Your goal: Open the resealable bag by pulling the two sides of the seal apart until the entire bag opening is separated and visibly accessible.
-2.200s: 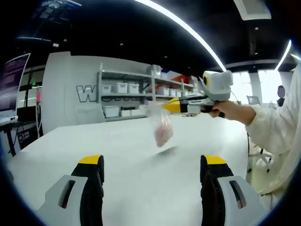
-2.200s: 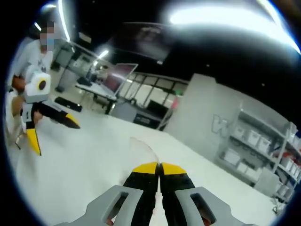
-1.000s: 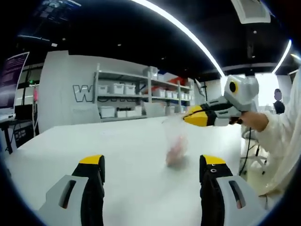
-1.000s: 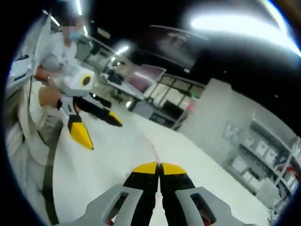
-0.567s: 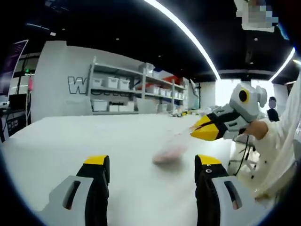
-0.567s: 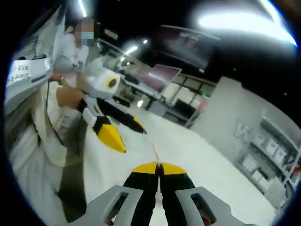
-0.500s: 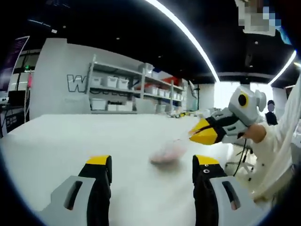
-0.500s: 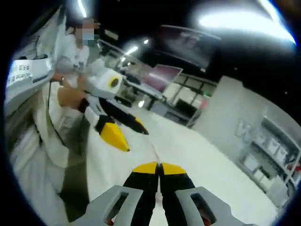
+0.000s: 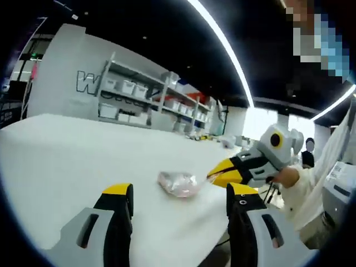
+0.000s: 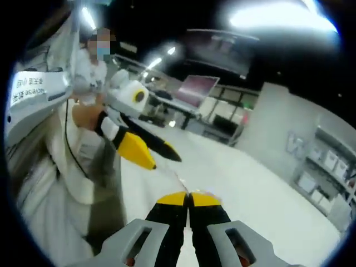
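Observation:
A clear resealable bag (image 9: pixel 178 184) with pinkish contents lies on the white table (image 9: pixel 61 150). My right gripper (image 9: pixel 211 176) comes in from the right with its yellow tips shut on the bag's near edge. My left gripper (image 9: pixel 179 196) is open, its jaws wide apart just short of the bag and touching nothing. In the right gripper view my right gripper (image 10: pixel 188 196) is shut on a thin sliver of the clear bag (image 10: pixel 177 179). The open left gripper (image 10: pixel 165 162) hangs a little beyond it, held in a person's hand.
Shelves with white bins (image 9: pixel 130 92) stand along the back wall. Desks and a monitor (image 10: pixel 196 89) are far off. The person's white coat (image 10: pixel 72 167) is close to the table's near edge (image 9: pixel 214 247).
The bag hung in the air from my shut right gripper; it has come down and now lies on the table. My left gripper stays open and has come closer to the bag.

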